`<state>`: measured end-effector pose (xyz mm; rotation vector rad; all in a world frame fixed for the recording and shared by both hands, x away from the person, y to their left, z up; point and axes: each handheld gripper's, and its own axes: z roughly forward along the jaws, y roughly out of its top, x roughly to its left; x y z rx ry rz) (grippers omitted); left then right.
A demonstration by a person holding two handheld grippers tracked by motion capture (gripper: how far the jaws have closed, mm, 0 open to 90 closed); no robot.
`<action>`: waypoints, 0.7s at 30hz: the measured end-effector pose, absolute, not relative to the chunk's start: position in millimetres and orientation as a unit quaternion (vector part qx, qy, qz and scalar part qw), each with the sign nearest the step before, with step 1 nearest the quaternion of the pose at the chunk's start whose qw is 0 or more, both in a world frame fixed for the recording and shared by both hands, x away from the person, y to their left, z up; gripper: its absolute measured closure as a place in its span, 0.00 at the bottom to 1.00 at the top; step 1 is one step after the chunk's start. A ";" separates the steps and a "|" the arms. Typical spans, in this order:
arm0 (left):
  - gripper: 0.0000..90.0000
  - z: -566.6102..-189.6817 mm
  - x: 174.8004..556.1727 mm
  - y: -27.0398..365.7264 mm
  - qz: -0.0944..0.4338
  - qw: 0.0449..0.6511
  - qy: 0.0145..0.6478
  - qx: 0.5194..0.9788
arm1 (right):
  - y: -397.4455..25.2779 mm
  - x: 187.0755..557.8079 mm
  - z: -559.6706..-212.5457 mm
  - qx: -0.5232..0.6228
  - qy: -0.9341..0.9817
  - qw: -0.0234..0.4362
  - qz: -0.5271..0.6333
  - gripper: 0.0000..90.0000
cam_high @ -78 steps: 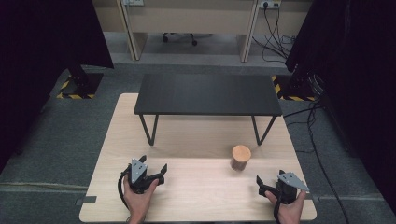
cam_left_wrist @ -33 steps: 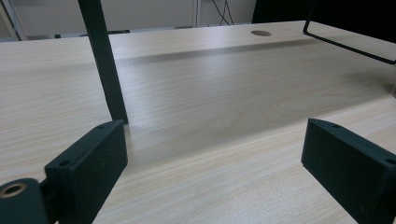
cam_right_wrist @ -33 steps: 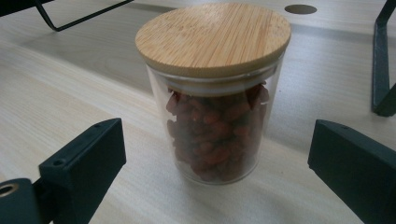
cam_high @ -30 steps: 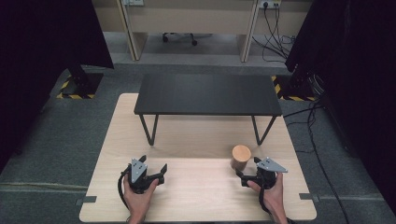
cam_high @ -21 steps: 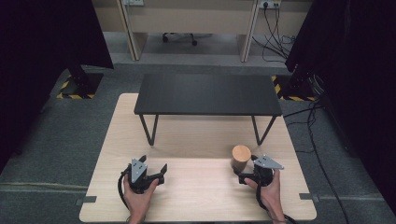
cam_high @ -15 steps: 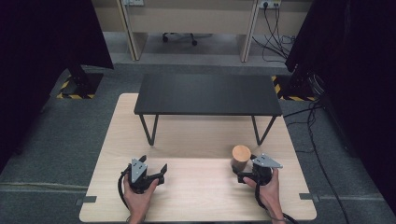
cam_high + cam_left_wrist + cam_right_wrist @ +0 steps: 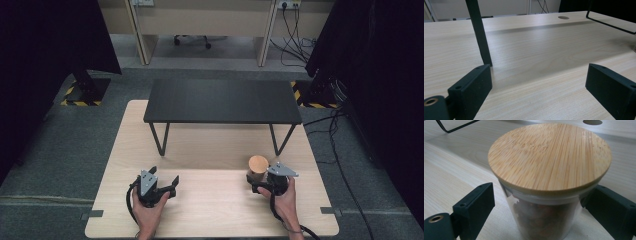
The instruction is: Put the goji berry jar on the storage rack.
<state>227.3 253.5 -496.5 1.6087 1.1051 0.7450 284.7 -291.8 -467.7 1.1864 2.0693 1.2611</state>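
Note:
A glass jar with a round bamboo lid stands upright on the wooden table, right of centre. It holds dark brown contents. My right gripper is level with the jar, open, with one jaw on each side of the glass. In the right gripper view a small gap shows between the left jaw and the glass. My left gripper rests open near the front left of the table. Nothing but bare wood lies between its jaws in the left gripper view.
A low black bench on thin metal legs stands across the far half of the table. A cable hole is set in the tabletop beyond it. Cables run over the grey floor at the right.
My right gripper has moved from the front right corner forward and left to the jar, and its jaws now stand on both sides of it. The left gripper and the jar have not moved.

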 end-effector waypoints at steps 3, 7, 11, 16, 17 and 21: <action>0.07 -496.5 227.3 253.7 0.308 0.503 0.457 0.666 | -290.0 286.1 -467.2 0.431 0.748 0.221 0.453 0.15; 0.07 -496.5 227.2 253.6 0.308 0.502 0.457 0.666 | -289.2 287.9 -465.9 0.432 0.751 0.218 0.450 0.21; 0.07 -496.6 227.1 253.5 0.309 0.503 0.457 0.666 | -286.8 286.0 -466.0 0.437 0.747 0.226 0.446 0.27; 0.07 -496.7 227.0 253.3 0.309 0.502 0.456 0.666 | -284.2 284.8 -466.0 0.436 0.748 0.232 0.443 0.28; 0.07 -496.6 227.0 253.2 0.309 0.502 0.456 0.666 | -284.2 284.8 -466.0 0.435 0.748 0.232 0.443 0.28; 0.07 -496.8 226.8 253.1 0.310 0.502 0.456 0.666 | -283.6 284.4 -466.1 0.434 0.749 0.234 0.443 0.28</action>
